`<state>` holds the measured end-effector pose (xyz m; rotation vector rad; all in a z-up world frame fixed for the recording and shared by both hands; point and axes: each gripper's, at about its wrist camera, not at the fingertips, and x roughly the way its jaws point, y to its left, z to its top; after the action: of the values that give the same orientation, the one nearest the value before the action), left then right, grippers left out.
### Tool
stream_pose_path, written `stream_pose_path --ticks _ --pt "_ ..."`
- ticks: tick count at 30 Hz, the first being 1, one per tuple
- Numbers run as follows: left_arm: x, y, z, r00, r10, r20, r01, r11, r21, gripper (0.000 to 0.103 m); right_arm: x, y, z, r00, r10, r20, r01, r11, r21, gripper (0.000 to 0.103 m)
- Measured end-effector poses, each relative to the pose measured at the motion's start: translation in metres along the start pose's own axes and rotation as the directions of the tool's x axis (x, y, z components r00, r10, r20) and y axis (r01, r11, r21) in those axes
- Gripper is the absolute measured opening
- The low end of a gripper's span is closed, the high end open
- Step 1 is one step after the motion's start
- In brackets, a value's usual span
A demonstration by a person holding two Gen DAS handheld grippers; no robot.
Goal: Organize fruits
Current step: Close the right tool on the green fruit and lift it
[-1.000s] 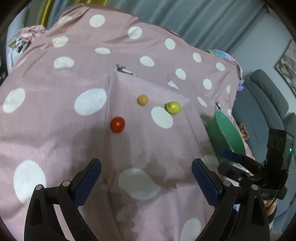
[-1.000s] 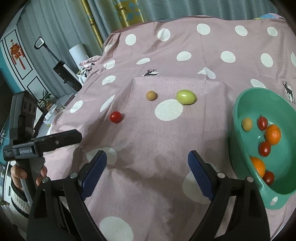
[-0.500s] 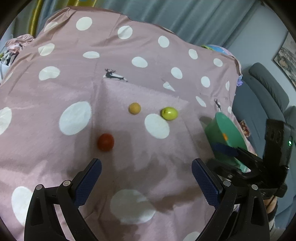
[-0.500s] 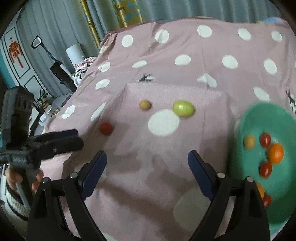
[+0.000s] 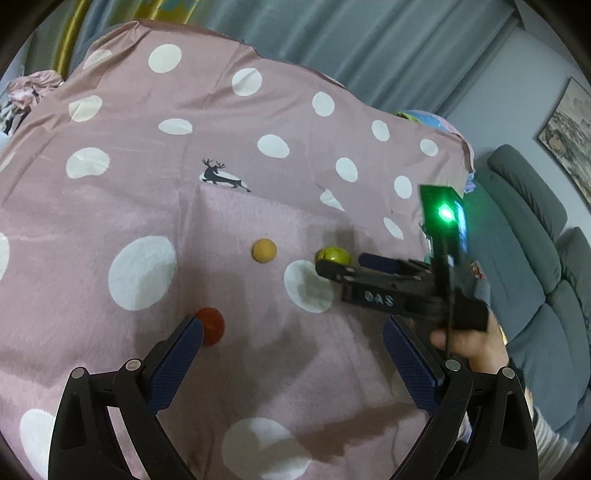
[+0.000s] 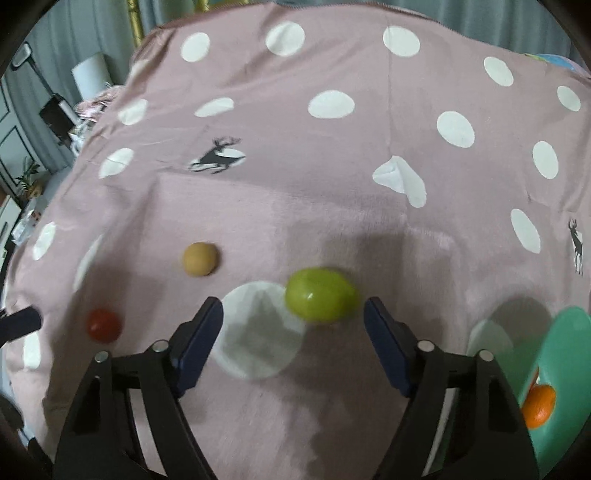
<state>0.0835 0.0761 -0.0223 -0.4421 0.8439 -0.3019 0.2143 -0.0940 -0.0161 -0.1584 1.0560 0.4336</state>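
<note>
A red tomato (image 5: 210,325) lies on the pink dotted cloth, just ahead of my left gripper's left fingertip. My left gripper (image 5: 291,336) is open and empty. A tan round fruit (image 5: 264,250) lies further ahead. A green fruit (image 6: 320,299) lies just ahead of my open right gripper (image 6: 293,317), between its two fingertips and a little beyond them. In the left wrist view the right gripper (image 5: 341,267) reaches in from the right, partly hiding the green fruit (image 5: 332,254). The tomato (image 6: 104,325) and tan fruit (image 6: 200,259) also show in the right wrist view.
A green bowl (image 6: 565,354) stands at the right edge of the right wrist view, with an orange (image 6: 540,405) showing inside. A grey sofa (image 5: 535,258) stands beyond the table's right side. Curtains (image 5: 332,33) hang behind.
Both grippers have moved forward and down towards the fruits. The right gripper now reaches the green fruit and enters the left wrist view. The left gripper has come close to the tomato.
</note>
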Motion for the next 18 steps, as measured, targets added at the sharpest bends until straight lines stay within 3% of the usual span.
stream_pose_path --ticks 4,6,11,15,18 --pt "0.005 0.005 0.001 1.000 -0.010 -0.009 0.010 1.000 -0.003 0.098 0.019 -0.004 0.009 0.999 -0.020 -0.042 0.020 1.000 0.008 0.064" --pt "0.006 0.007 0.000 1.000 -0.014 -0.012 0.014 1.000 -0.004 0.098 0.025 -0.007 0.009 0.999 -0.020 -0.048 0.020 1.000 0.012 0.048" --pt "0.008 0.009 -0.001 1.000 -0.019 -0.023 0.019 1.000 -0.013 0.098 0.025 -0.009 0.004 0.998 0.018 -0.056 -0.016 0.999 0.029 0.048" --pt "0.011 0.008 -0.004 0.997 -0.051 -0.050 0.049 0.998 -0.033 0.098 -0.003 0.006 -0.018 0.986 0.159 -0.050 -0.158 0.987 0.020 0.048" --pt "0.017 0.000 -0.008 0.990 -0.103 -0.092 0.100 0.994 -0.039 0.098 -0.029 0.020 -0.045 0.977 0.205 -0.063 -0.208 0.977 -0.047 0.048"
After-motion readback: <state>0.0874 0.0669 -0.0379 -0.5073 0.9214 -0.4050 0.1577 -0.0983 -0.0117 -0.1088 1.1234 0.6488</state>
